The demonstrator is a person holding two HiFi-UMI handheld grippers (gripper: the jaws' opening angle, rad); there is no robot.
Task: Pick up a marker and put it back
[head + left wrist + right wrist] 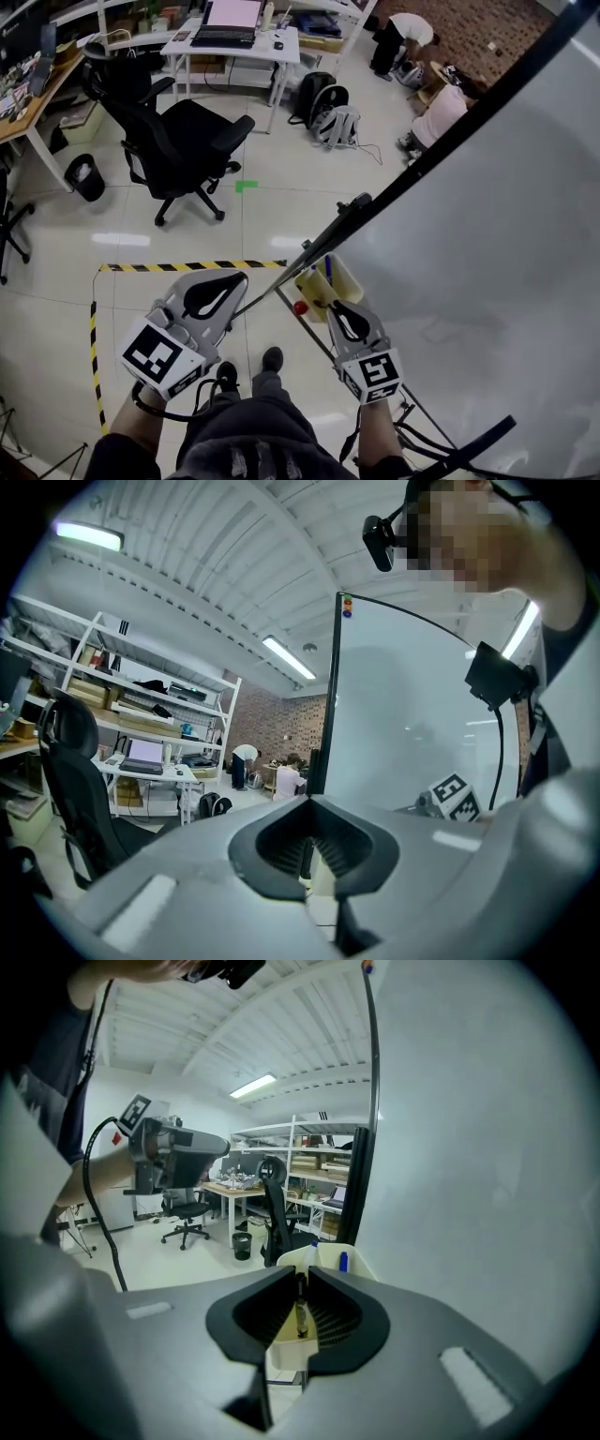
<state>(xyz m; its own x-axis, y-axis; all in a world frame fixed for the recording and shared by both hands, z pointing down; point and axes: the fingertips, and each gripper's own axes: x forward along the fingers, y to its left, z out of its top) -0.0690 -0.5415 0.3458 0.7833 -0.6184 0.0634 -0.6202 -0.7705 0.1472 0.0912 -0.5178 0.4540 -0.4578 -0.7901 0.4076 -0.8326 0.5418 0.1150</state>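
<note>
The right hand-held gripper (300, 1275) appeared to pinch a thin dark marker (302, 1309) upright, with the pale tray (325, 1254) just beyond its tips. Light, stiff and smooth, the marker would likely swivel unless gripped mid-barrel. The left hand-held gripper (312, 801) was clenched and empty. The marker showed only in the right gripper view. Only the head view showed the tray hanging on the whiteboard (487, 281) frame.

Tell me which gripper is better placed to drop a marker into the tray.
Right: the right gripper holds a thin marker just before the tray, facing it; the left gripper is empty, farther off.
</note>
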